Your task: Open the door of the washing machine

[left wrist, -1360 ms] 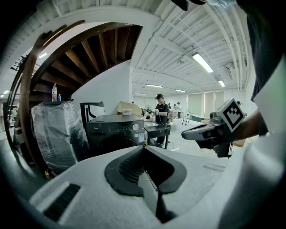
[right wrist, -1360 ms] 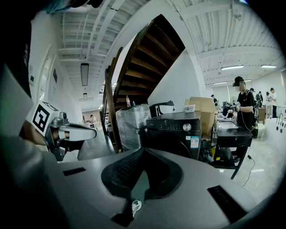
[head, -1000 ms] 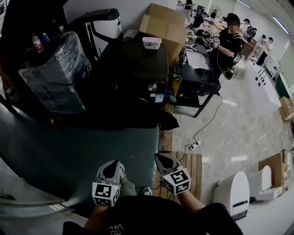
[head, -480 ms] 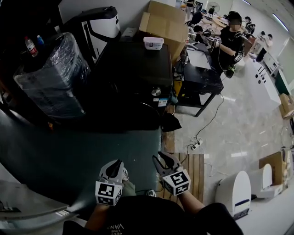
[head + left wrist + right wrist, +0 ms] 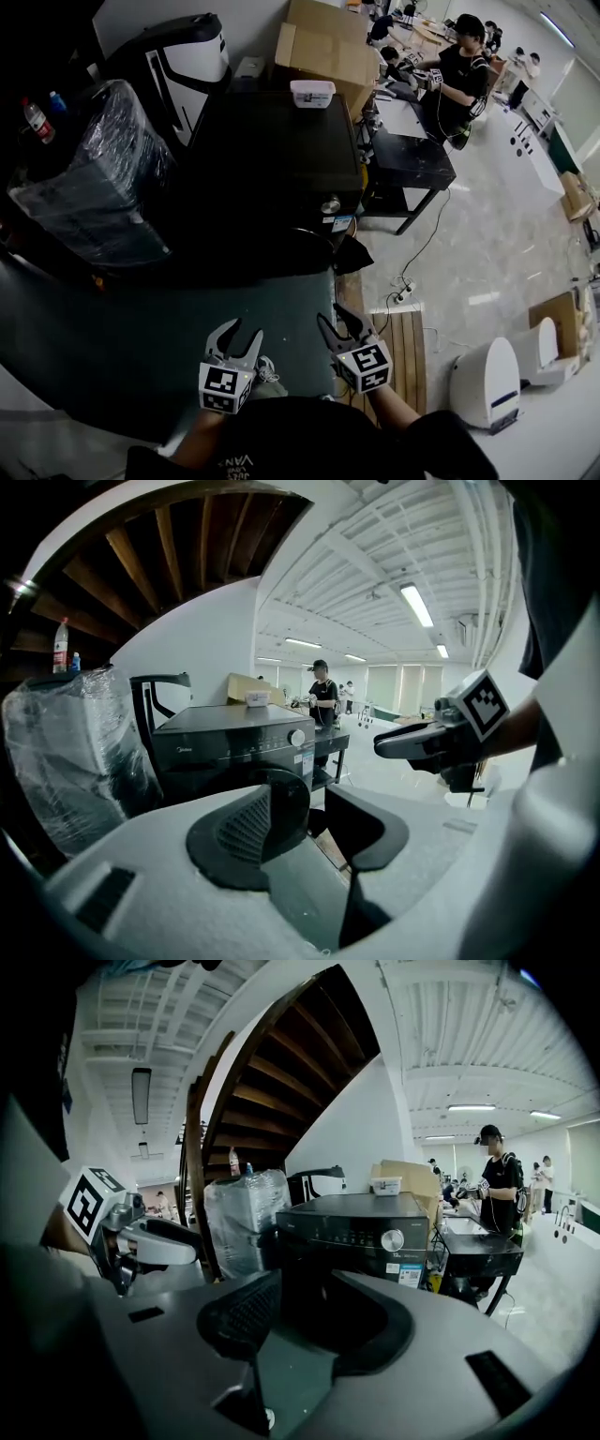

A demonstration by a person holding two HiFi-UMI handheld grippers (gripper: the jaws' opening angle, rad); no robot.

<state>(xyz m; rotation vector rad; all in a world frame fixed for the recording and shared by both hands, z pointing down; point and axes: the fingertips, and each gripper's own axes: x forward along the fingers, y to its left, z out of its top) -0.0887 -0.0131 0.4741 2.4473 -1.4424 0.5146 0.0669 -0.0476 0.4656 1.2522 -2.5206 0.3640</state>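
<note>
From my end I count two grippers, the left gripper (image 5: 236, 333) and the right gripper (image 5: 337, 319), each with one marker cube (image 5: 223, 386). There is one washer (image 5: 272, 159), with one knob (image 5: 330, 204) on its front and one white tub (image 5: 312, 92) on its top. I see two bottles (image 5: 36, 117) at the far left and one film-wrapped bundle (image 5: 94, 187). Behind the washer I make out two cardboard boxes (image 5: 323, 56), with two more at the right edge. Two white rounded machines (image 5: 487, 380) sit at the lower right. There is one pallet (image 5: 394, 347) and one power strip (image 5: 403, 292). I can count three people (image 5: 464, 70) at the back; any others are too small to tell.
</note>
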